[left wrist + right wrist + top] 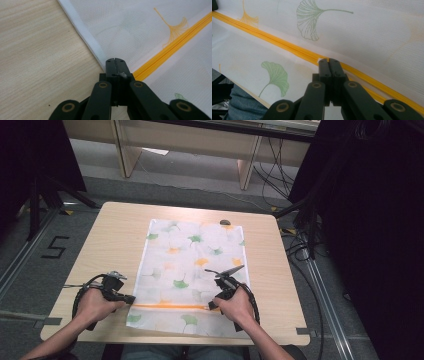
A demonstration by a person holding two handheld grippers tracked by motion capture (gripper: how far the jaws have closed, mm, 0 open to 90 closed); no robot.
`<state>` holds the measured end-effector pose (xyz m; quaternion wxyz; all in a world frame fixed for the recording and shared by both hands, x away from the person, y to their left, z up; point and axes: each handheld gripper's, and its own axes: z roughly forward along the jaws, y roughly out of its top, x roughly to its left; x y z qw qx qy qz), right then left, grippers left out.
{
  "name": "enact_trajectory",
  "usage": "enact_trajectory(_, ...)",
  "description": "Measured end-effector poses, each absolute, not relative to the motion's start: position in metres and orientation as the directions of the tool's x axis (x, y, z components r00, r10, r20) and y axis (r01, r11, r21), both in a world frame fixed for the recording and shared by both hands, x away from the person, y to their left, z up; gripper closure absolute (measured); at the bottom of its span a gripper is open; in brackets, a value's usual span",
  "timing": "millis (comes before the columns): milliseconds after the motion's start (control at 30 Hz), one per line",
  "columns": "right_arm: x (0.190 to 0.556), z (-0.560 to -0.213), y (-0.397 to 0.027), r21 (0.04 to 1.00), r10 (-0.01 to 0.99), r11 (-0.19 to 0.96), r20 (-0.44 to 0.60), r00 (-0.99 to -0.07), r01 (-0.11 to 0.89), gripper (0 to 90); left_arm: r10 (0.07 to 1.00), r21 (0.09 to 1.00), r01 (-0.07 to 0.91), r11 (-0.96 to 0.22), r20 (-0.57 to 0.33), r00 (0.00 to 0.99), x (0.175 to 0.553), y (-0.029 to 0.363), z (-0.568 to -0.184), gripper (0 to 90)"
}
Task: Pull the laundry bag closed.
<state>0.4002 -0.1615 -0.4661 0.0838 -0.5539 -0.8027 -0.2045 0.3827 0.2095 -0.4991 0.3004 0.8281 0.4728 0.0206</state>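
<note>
The mesh bag (192, 272) with the leaf print lies flat on the desk (115, 235), long axis running away from you, its orange zipper (170, 306) crossing the near end from side to side. That zipper line is what your next move turns on: both of your grippers sit on it, one at each end. Your left gripper (131, 298) is at the bag's left edge, right where the zipper meets the white hem (87, 41); in the left gripper view its jaws are together, with a bit of white at the tips, so they look pinched on the edge, though I can't tell for sure how much cloth is in there. Your right gripper (212, 306) is at the zipper near its right end, jaws together too, tips right on the orange line (287, 46); it looks like they have the pull or the tape, but the pull itself is hidden. Right hand is nearer the pull end by my read. Both forearms come in low from the near edge, wrists level, grippers pointing inward toward each other along the zipper.
</note>
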Motion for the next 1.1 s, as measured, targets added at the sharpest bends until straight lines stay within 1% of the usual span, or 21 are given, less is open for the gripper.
enact_trajectory(33, 0.399, -0.462, -0.160, 0.179, 0.872, 0.268, 0.374, -0.317, 0.947, 90.0, 0.795, 0.516, 0.771, -0.373, -0.251, 0.552, 0.383, 0.210, -0.499, 90.0)
enact_trajectory(67, 0.398, -0.464, -0.160, 0.199, 0.872, 0.255, 0.377, -0.314, 0.946, 90.0, 0.795, 0.516, 0.771, -0.373, -0.251, 0.552, 0.383, 0.210, -0.499, 90.0)
enact_trajectory(167, 0.399, -0.462, -0.162, 0.173, 0.871, 0.263, 0.382, -0.310, 0.949, 90.0, 0.795, 0.516, 0.770, -0.374, -0.249, 0.553, 0.383, 0.209, -0.499, 90.0)
enact_trajectory(233, 0.398, -0.462, -0.164, 0.183, 0.875, 0.264, 0.368, -0.315, 0.947, 90.0, 0.796, 0.517, 0.771, -0.372, -0.250, 0.552, 0.383, 0.209, -0.499, 90.0)
enact_trajectory(267, 0.397, -0.464, -0.164, 0.198, 0.872, 0.252, 0.377, -0.311, 0.947, 90.0, 0.795, 0.517, 0.771, -0.373, -0.250, 0.552, 0.383, 0.210, -0.499, 90.0)
enact_trajectory(333, 0.398, -0.462, -0.165, 0.189, 0.870, 0.273, 0.370, -0.325, 0.943, 90.0, 0.795, 0.517, 0.770, -0.373, -0.249, 0.552, 0.383, 0.209, -0.499, 90.0)
enact_trajectory(400, 0.398, -0.462, -0.167, 0.170, 0.872, 0.260, 0.381, -0.307, 0.950, 90.0, 0.795, 0.517, 0.770, -0.374, -0.249, 0.553, 0.383, 0.210, -0.499, 90.0)
enact_trajectory(500, 0.397, -0.462, -0.169, 0.185, 0.878, 0.249, 0.370, -0.302, 0.951, 90.0, 0.795, 0.516, 0.771, -0.373, -0.250, 0.552, 0.383, 0.210, -0.499, 90.0)
enact_trajectory(600, 0.397, -0.462, -0.173, 0.180, 0.873, 0.251, 0.382, -0.302, 0.951, 90.0, 0.796, 0.517, 0.772, -0.370, -0.252, 0.551, 0.383, 0.209, -0.499, 90.0)
enact_trajectory(667, 0.397, -0.461, -0.174, 0.182, 0.880, 0.247, 0.368, -0.299, 0.952, 90.0, 0.795, 0.517, 0.771, -0.373, -0.250, 0.552, 0.383, 0.209, -0.499, 90.0)
enact_trajectory(700, 0.398, -0.463, -0.176, 0.213, 0.866, 0.279, 0.366, -0.341, 0.936, 90.0, 0.794, 0.517, 0.770, -0.374, -0.250, 0.554, 0.383, 0.209, -0.499, 90.0)
enact_trajectory(733, 0.397, -0.462, -0.175, 0.192, 0.878, 0.248, 0.369, -0.304, 0.950, 90.0, 0.796, 0.517, 0.771, -0.372, -0.249, 0.552, 0.383, 0.209, -0.499, 90.0)
enact_trajectory(833, 0.396, -0.460, -0.176, 0.169, 0.881, 0.232, 0.380, -0.281, 0.958, 90.0, 0.796, 0.517, 0.771, -0.372, -0.250, 0.552, 0.383, 0.209, -0.499, 90.0)
enact_trajectory(933, 0.397, -0.461, -0.179, 0.180, 0.883, 0.236, 0.371, -0.288, 0.955, 90.0, 0.796, 0.516, 0.773, -0.369, -0.253, 0.550, 0.383, 0.209, -0.499, 90.0)
enact_trajectory(1000, 0.397, -0.460, -0.183, 0.188, 0.900, 0.239, 0.325, -0.290, 0.953, 90.0, 0.797, 0.517, 0.773, -0.367, -0.255, 0.548, 0.383, 0.209, -0.499, 90.0)
enact_trajectory(1033, 0.397, -0.460, -0.187, 0.192, 0.898, 0.226, 0.339, -0.280, 0.955, 90.0, 0.797, 0.515, 0.775, -0.366, -0.257, 0.547, 0.383, 0.209, -0.499, 90.0)
enact_trajectory(1100, 0.397, -0.459, -0.190, 0.184, 0.878, 0.203, 0.399, -0.262, 0.962, 90.0, 0.797, 0.513, 0.777, -0.364, -0.260, 0.545, 0.384, 0.209, -0.499, 90.0)
